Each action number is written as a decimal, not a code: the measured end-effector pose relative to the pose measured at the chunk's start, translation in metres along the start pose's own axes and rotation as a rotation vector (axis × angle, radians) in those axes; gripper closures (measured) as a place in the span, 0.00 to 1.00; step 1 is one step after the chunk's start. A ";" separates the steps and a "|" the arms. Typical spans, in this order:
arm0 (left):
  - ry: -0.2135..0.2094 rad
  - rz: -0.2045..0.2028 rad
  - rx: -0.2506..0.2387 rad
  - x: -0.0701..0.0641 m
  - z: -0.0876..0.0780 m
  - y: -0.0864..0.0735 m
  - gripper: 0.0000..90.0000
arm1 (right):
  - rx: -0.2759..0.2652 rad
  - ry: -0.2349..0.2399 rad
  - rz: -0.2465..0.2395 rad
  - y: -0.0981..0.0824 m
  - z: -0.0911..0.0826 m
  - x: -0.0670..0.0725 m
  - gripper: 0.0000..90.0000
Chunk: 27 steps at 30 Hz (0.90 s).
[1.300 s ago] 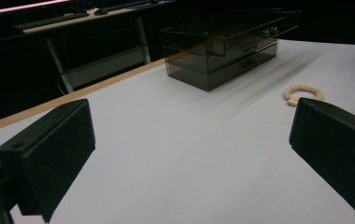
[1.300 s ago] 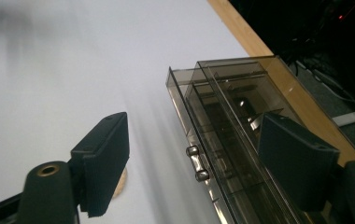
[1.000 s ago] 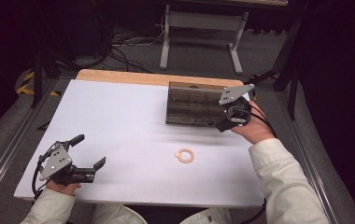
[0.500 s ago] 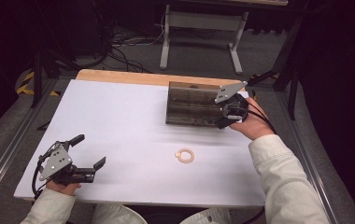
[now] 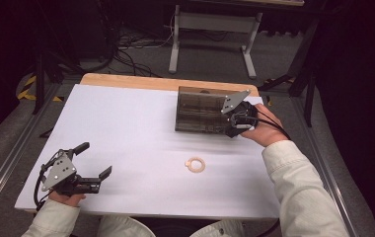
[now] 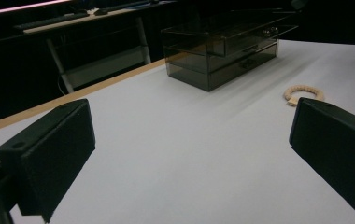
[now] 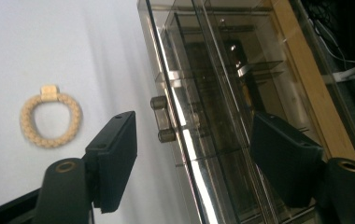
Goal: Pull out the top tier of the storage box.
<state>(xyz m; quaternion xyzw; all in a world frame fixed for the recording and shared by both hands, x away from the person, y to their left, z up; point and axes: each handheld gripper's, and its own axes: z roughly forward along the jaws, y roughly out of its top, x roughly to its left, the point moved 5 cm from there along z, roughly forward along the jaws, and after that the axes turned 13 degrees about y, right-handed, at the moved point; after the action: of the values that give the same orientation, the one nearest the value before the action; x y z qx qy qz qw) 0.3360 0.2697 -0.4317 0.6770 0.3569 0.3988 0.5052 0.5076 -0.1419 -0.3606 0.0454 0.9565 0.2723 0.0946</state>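
Smoked clear plastic drawer box (image 5: pixel 203 111) near far right edge of white surface (image 5: pixel 126 128), right hand-held gripper (image 5: pixel 235 122) against its front, jaws closing astride drawer knobs (image 7: pixel 161 119), gripping nothing. Braided ring (image 7: pixel 49 119) nearby. Left hand-held gripper (image 6: pixel 189 154) wide open, empty, near left corner.

No lettering, label, brand mark, number or sign can be read anywhere in these views. The smoky transparent plastic drawer box (image 5: pixel 203 111) bears no print on its walls or drawer fronts, and the woven beige ring (image 5: pixel 195 164) with its small plain tab carries no writing. The white table sheet (image 5: pixel 126 133) is blank. The yellow-and-black striped marking on the floor (image 5: pixel 27 91) at the far left of the high view is a hazard pattern with no words on it.
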 end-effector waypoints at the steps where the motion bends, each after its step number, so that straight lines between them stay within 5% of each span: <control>1: 0.000 -0.001 0.000 0.000 0.000 0.000 0.01 | 0.001 -0.001 0.008 0.000 0.001 0.000 0.38; 27: -0.005 -0.001 0.005 -0.001 0.001 0.000 0.01 | 0.196 0.012 -0.070 -0.004 0.041 0.004 0.61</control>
<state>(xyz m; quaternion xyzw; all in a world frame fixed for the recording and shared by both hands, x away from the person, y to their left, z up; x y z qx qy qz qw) 0.3363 0.2689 -0.4323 0.6788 0.3572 0.3961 0.5048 0.5114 -0.1238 -0.3972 0.0191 0.9801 0.1742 0.0933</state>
